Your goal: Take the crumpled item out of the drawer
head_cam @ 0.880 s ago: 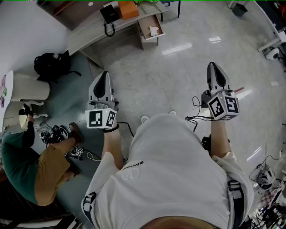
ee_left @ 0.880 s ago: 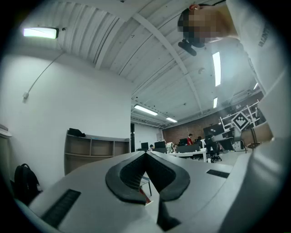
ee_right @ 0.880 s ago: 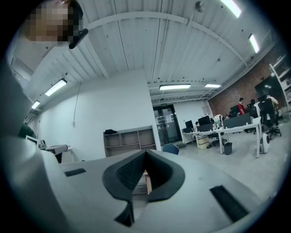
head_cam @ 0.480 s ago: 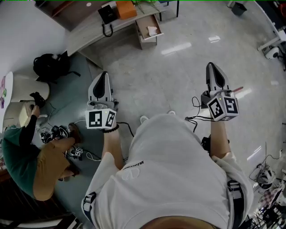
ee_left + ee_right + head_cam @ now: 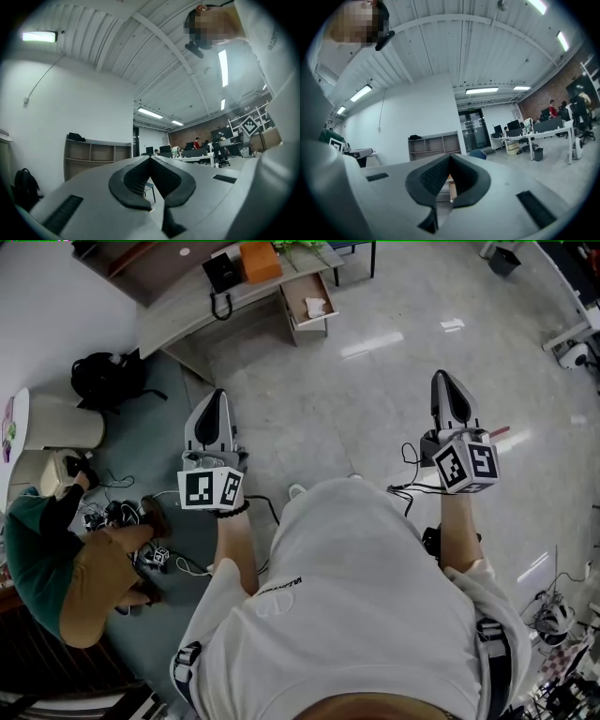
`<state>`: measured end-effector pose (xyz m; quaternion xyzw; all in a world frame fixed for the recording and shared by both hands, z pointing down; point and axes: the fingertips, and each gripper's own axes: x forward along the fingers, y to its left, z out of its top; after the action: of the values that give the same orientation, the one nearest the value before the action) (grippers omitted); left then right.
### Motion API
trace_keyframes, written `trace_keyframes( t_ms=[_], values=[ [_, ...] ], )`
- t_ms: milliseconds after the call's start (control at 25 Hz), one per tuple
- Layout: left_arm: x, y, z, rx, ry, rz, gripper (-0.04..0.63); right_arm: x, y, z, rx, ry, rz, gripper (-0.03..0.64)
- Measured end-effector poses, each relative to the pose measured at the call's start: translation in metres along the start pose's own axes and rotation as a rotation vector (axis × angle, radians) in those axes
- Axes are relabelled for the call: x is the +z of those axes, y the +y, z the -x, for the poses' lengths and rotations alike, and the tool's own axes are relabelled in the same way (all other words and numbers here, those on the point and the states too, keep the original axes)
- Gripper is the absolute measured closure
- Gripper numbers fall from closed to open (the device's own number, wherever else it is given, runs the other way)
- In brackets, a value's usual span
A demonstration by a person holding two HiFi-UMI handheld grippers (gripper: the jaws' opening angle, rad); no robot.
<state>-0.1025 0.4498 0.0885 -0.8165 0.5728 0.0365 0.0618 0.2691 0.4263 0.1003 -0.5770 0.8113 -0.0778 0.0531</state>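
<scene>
The left hand-held gripper (image 5: 217, 396) is held above the floor, its jaws pressed together on nothing. Well ahead of it and to its right, the open drawer (image 5: 303, 289) below the tabletop (image 5: 178, 298) holds the white crumpled item (image 5: 315, 307). The right hand-held gripper (image 5: 442, 377) is likewise closed and empty.

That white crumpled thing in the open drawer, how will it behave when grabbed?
The crumpled item looks like paper or cloth, so probably light and soft, squashing under the jaws. Its irregular shape suggests it won't roll. It looks loose in the drawer, so a push may slide it.
</scene>
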Motion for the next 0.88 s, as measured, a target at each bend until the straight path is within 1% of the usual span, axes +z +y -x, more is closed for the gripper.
trace_keyframes(
  t_ms=[200,400,640,880],
  values=[
    [-0.002,-0.028,-0.006,-0.014,0.019,-0.025,0.595,0.001,-0.020,0.002,0.027,0.005,-0.010,0.615],
    [-0.011,-0.040,-0.008,0.000,0.036,-0.006,0.595,0.001,-0.032,-0.005,0.047,0.016,-0.002,0.615],
    [-0.023,-0.026,-0.010,0.014,0.046,0.025,0.595,-0.005,-0.022,-0.028,0.074,0.025,0.026,0.615],
    [-0.032,-0.008,-0.038,-0.015,0.038,0.029,0.595,-0.015,-0.021,-0.054,0.057,0.048,0.034,0.615]
  ],
)
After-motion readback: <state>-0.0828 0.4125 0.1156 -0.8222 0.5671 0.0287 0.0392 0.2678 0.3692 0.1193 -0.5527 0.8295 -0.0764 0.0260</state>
